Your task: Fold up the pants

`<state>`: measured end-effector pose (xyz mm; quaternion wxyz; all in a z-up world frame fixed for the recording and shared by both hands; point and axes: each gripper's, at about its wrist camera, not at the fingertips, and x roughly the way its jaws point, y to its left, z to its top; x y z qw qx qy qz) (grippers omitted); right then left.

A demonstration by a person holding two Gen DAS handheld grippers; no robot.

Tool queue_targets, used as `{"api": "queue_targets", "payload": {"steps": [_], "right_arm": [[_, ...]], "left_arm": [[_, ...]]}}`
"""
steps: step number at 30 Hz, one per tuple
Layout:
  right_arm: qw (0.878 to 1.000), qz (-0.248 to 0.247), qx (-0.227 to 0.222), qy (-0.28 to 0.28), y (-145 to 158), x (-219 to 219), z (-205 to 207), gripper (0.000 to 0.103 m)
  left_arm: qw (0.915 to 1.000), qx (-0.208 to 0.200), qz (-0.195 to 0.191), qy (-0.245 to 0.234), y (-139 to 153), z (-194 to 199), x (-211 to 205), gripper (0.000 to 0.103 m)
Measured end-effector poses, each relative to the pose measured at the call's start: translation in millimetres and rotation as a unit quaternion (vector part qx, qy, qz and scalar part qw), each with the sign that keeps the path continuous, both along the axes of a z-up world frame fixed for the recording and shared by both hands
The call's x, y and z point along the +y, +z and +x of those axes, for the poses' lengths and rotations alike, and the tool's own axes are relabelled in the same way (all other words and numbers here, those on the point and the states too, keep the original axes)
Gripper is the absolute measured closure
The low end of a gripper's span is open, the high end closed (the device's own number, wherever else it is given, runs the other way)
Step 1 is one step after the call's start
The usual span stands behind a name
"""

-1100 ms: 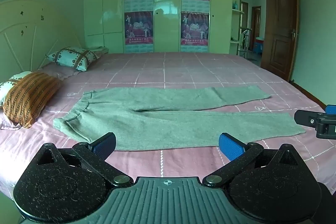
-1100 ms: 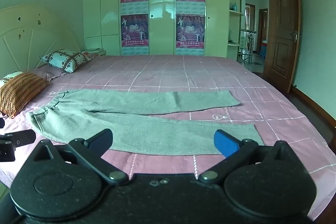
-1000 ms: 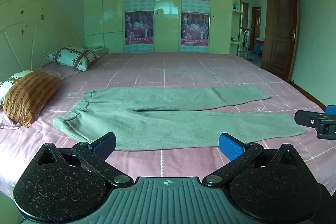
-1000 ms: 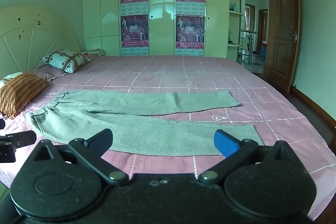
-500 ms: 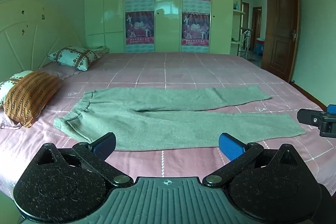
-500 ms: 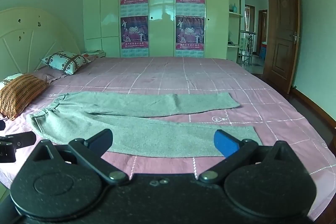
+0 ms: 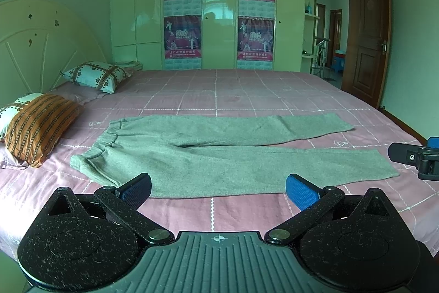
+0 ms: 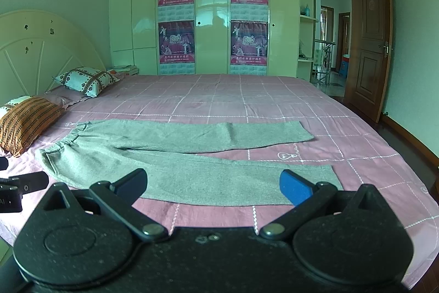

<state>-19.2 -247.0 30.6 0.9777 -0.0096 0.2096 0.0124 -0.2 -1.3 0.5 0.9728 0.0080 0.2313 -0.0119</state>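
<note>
Both wrist cams sit low at the near edge of the bed (image 7: 247,89), facing the wardrobe (image 8: 211,18), left one nearer the pillows, sharing the gray pants (image 7: 219,153).

Bare pink bedspread (image 7: 247,98) open beyond and right of grey pants (image 7: 219,153); pillows (image 7: 38,122) crowd the left end by the headboard (image 7: 41,45).
</note>
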Motion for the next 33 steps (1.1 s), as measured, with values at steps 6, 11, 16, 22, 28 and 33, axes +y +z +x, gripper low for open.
{"api": "queue_targets", "payload": {"steps": [6, 11, 16, 22, 28, 33], "right_arm": [[1.000, 0.001, 0.000, 0.000, 1.0, -1.1, 0.3, 0.006], [1.000, 0.002, 0.000, 0.001, -0.5, -2.1, 0.2, 0.006], [1.000, 0.001, 0.002, 0.002, -0.8, -1.1, 0.5, 0.006], [1.000, 0.001, 0.003, 0.002, -2.7, -0.4, 0.6, 0.006], [1.000, 0.002, 0.004, 0.002, -4.6, 0.2, 1.0, 0.006], [1.000, 0.001, 0.005, 0.002, -6.1, 0.7, 1.7, 0.006]], "left_arm": [[1.0000, -0.002, 0.000, 0.002, 0.2, -1.6, 1.6, 0.000], [1.0000, -0.001, -0.001, 0.005, 1.2, -0.3, 5.6, 0.000], [1.0000, -0.001, -0.001, 0.004, 1.5, -0.3, 5.9, 0.000], [1.0000, -0.002, -0.002, 0.006, 1.8, 0.8, 6.7, 0.000], [1.0000, -0.001, -0.002, 0.006, 1.5, 1.0, 8.0, 0.000], [1.0000, 0.001, -0.002, 0.005, 1.3, 1.5, 8.4, 0.000]]}}
